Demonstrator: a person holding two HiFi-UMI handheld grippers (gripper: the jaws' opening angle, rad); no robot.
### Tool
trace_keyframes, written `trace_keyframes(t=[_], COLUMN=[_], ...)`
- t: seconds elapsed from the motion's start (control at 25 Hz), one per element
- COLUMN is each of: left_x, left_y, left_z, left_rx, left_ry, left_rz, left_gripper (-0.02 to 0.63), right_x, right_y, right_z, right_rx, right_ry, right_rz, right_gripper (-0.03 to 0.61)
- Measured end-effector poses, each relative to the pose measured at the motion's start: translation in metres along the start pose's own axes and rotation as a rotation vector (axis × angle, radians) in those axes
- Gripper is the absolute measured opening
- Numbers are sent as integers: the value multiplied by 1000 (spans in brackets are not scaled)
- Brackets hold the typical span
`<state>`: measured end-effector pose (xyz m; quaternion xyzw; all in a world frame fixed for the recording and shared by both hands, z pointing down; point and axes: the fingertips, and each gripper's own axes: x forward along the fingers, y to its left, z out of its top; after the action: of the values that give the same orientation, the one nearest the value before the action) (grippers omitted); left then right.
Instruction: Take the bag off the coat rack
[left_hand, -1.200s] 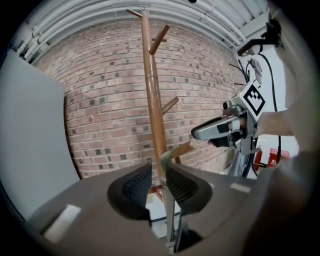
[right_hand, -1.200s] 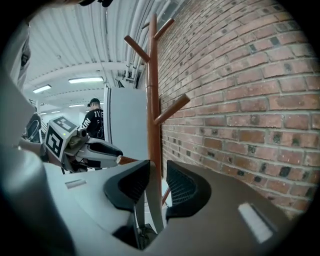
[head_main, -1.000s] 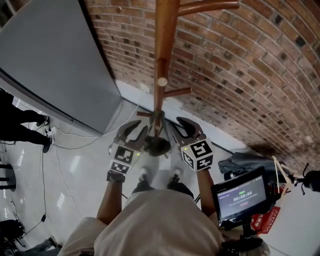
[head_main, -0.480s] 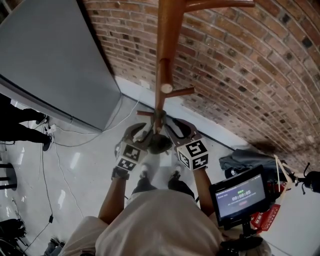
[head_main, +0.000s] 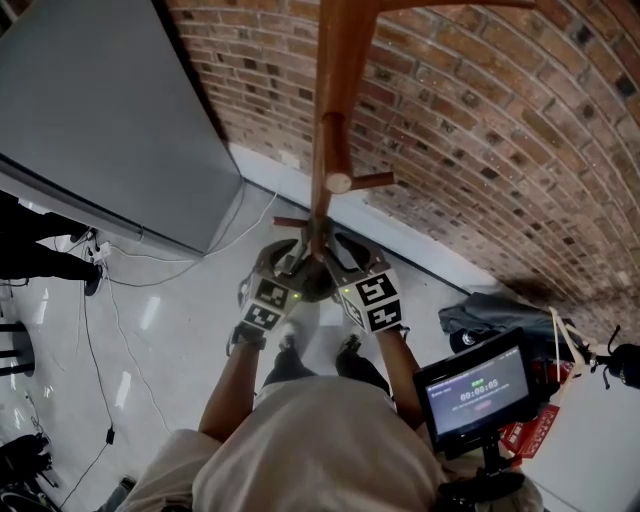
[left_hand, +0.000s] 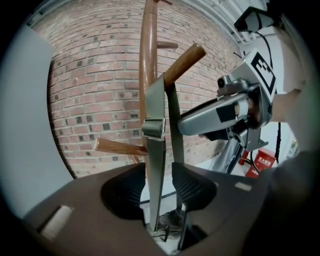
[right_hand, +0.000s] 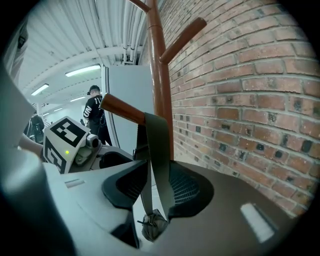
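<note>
A wooden coat rack (head_main: 335, 120) stands against the brick wall. A grey-green strap (left_hand: 155, 150) hangs over one of its pegs (left_hand: 182, 62), and a small dark bag (right_hand: 152, 225) dangles from it below. My left gripper (left_hand: 159, 192) has the strap between its jaws, which are opening; the pads do not press on it. My right gripper (right_hand: 160, 192) is open with the strap (right_hand: 157, 160) running between its jaws. In the head view, the left gripper (head_main: 288, 262) and the right gripper (head_main: 338, 255) flank the pole low down, with the bag (head_main: 312, 287) between them.
The brick wall (head_main: 500, 130) is right behind the rack and a grey panel (head_main: 100, 120) stands at the left. Cables (head_main: 110, 300) trail on the floor. A monitor (head_main: 470, 395) and a dark heap of cloth (head_main: 490, 315) sit at the right. A person in black (right_hand: 95, 115) stands farther off.
Both grippers have moved in toward the pole and closer to each other, and now stand around the strap.
</note>
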<state>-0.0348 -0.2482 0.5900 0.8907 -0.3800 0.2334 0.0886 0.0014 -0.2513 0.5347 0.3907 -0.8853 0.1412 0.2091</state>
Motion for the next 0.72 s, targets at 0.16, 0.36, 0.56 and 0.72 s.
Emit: trace_keyframes(t=[0.16, 0.36, 0.56, 0.72], left_x=[4, 6, 6, 4], left_y=[0, 3, 3, 4], left_z=[1, 7, 8, 7], left_rx=[-14, -32, -59, -90], left_ry=[-7, -37, -53, -55], left_rz=[8, 29, 28, 45], left_gripper=[164, 116, 87, 43], right_x=[4, 7, 6, 5], right_y=[-4, 1, 1, -1], right_z=[-2, -2, -2, -4], right_rx=[2, -10, -19, -66], right_ry=[10, 12, 9, 18], right_rz=[-17, -1, -8, -24], right_gripper=[130, 72, 26, -3])
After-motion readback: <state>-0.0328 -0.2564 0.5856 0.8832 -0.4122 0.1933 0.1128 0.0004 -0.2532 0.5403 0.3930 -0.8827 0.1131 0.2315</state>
